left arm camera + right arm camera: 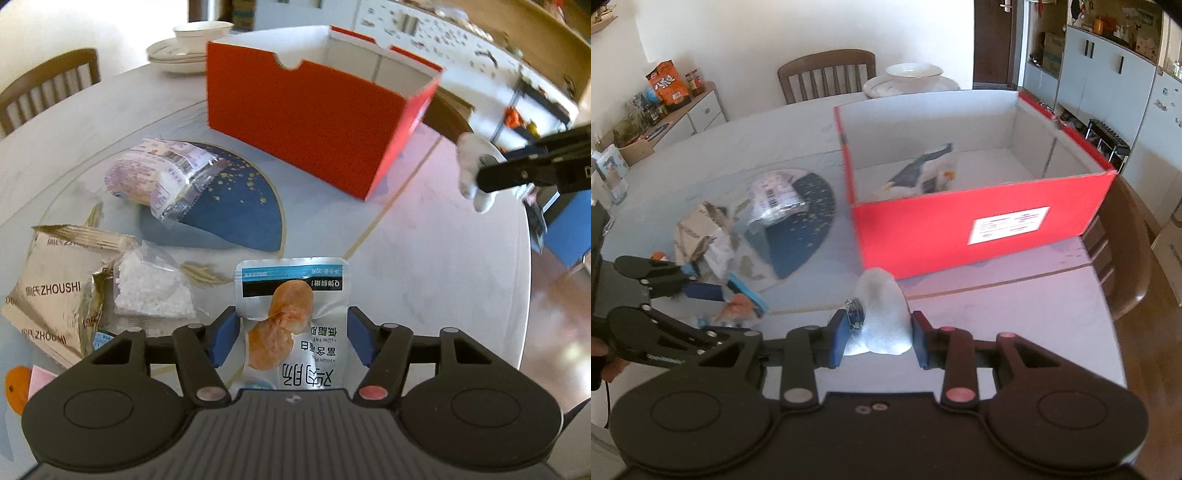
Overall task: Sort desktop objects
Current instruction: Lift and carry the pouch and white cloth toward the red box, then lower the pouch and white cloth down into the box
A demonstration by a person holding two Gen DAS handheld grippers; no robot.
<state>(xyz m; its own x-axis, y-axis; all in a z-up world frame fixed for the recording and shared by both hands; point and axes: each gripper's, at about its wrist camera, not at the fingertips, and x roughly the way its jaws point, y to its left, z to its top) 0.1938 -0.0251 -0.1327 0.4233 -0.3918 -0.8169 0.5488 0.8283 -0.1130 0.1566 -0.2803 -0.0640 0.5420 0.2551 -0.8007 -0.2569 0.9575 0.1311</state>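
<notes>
My left gripper [291,338] is shut on a silver chicken snack pouch [291,314] and holds it over the table; it also shows in the right wrist view [738,299]. My right gripper [879,334] is shut on a white fluffy plush with a metal clip [882,314], near the front of the open red box [960,229]; the plush shows in the left wrist view [472,170]. One packet [923,173] lies inside the box. A purple-printed packet [159,177], a gold foil pack [55,291] and a clear bag of white bits [151,288] lie on the table.
The red box [306,122] stands mid-table beside a blue patterned inlay [236,210]. White bowl and plates [188,44] sit at the far edge. Wooden chairs [827,74] stand around the round table. An orange item [14,387] lies at lower left.
</notes>
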